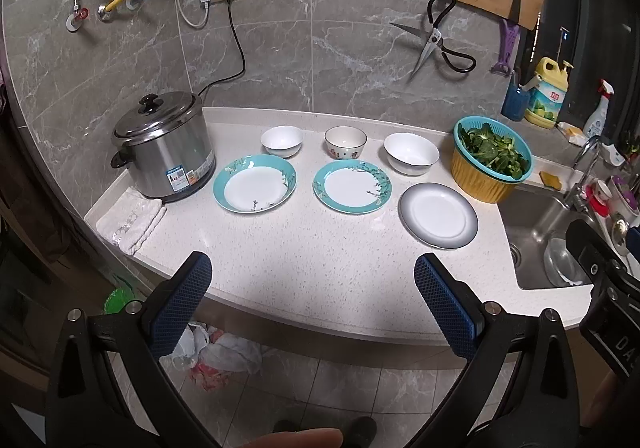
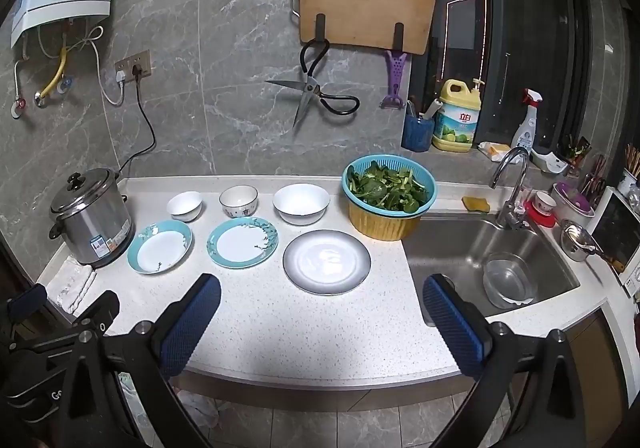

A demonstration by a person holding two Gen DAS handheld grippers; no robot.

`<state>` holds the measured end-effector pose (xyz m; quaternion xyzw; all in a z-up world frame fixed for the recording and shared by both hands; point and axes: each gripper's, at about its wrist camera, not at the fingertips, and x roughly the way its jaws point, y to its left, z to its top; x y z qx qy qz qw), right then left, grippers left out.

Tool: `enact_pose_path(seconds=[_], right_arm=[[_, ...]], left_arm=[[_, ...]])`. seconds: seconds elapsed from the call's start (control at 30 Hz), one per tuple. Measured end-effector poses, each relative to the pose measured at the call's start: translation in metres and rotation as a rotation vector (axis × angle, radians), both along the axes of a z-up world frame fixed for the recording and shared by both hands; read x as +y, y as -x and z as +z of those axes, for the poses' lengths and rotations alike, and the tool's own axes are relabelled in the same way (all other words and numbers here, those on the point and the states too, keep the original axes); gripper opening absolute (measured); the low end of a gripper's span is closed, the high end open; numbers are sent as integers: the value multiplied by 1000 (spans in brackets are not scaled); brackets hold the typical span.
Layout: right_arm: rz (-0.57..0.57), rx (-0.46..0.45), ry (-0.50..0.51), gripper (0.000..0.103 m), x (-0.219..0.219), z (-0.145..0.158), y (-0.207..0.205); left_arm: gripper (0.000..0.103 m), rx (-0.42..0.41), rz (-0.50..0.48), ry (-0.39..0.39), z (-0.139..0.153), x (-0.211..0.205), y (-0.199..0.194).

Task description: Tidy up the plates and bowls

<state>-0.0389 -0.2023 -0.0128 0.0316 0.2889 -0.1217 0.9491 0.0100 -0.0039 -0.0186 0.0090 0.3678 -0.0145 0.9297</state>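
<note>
- Your left gripper hangs over the near edge of the counter; its blue-padded fingers stand wide apart and hold nothing.
- Your right gripper is the same: fingers spread wide, empty, above the counter's front edge beside the sink.
- You have 3 bowls in the back row: a small white bowl at left, a patterned bowl with a dark rim in the middle, and a larger white bowl at right.
- In front of them lie 3 plates, each apart from the others: 2 teal-rimmed plates with white centres and a blossom-branch pattern, then a grey-rimmed plate nearest the sink.
- A steel cooker stands left of the row; a basket of greens stands right of it.
</note>
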Motion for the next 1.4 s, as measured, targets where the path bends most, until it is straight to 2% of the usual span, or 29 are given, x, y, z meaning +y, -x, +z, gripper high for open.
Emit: enact_pose_path(seconds=[1.4], right_arm=[[1,22,-1,103,-4,-10,-7]], left_arm=[[103,32,1,-5,-21,-6,-18]])
